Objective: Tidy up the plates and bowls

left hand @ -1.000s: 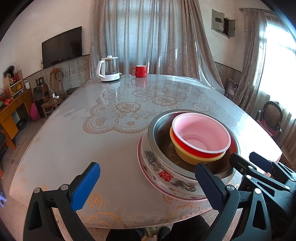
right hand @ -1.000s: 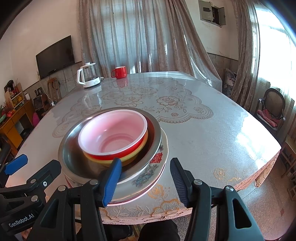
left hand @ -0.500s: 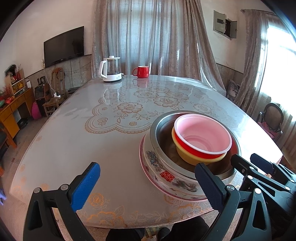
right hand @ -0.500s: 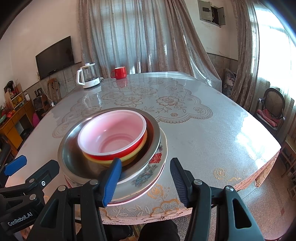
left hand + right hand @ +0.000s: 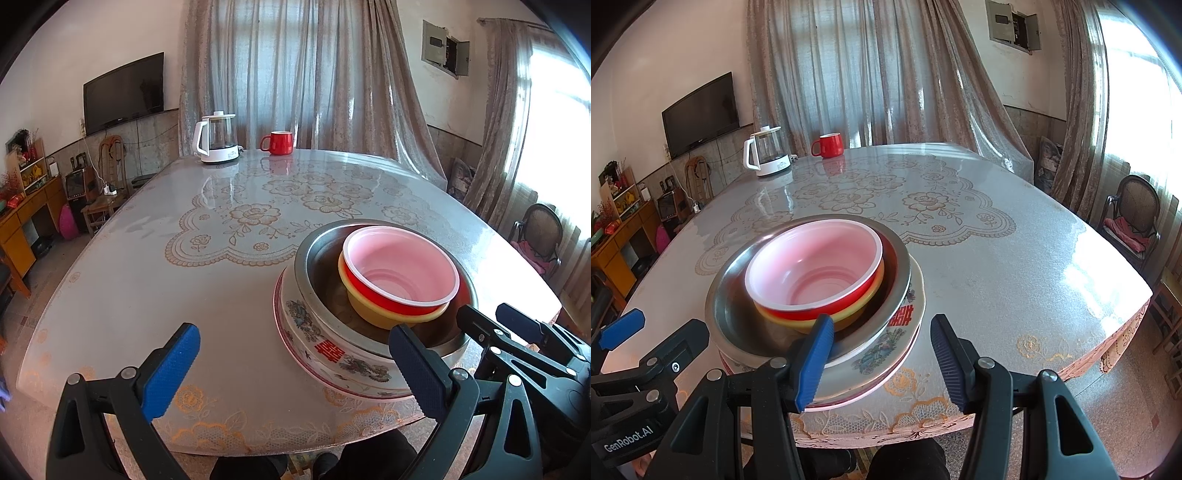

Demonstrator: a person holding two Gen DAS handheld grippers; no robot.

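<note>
Near the table's front edge stands one nested stack. A red bowl with a pale pink inside (image 5: 402, 273) (image 5: 816, 266) sits in a yellow bowl (image 5: 369, 314) (image 5: 858, 306). Both rest in a steel basin (image 5: 314, 273) (image 5: 727, 306). That stands in a flowered ceramic bowl with a red emblem (image 5: 325, 350) (image 5: 882, 347), over a pink-rimmed plate (image 5: 849, 400). My left gripper (image 5: 295, 369) hangs open to the left of the stack, holding nothing. My right gripper (image 5: 881, 354) is open in front of the stack's right rim, with nothing between its pads.
The table (image 5: 147, 277) has a glossy lace-patterned cover. A white kettle (image 5: 218, 138) and a red mug (image 5: 279, 142) stand at its far edge. A chair (image 5: 1134, 218) is off to the right, and cabinets and a wall television are at the left.
</note>
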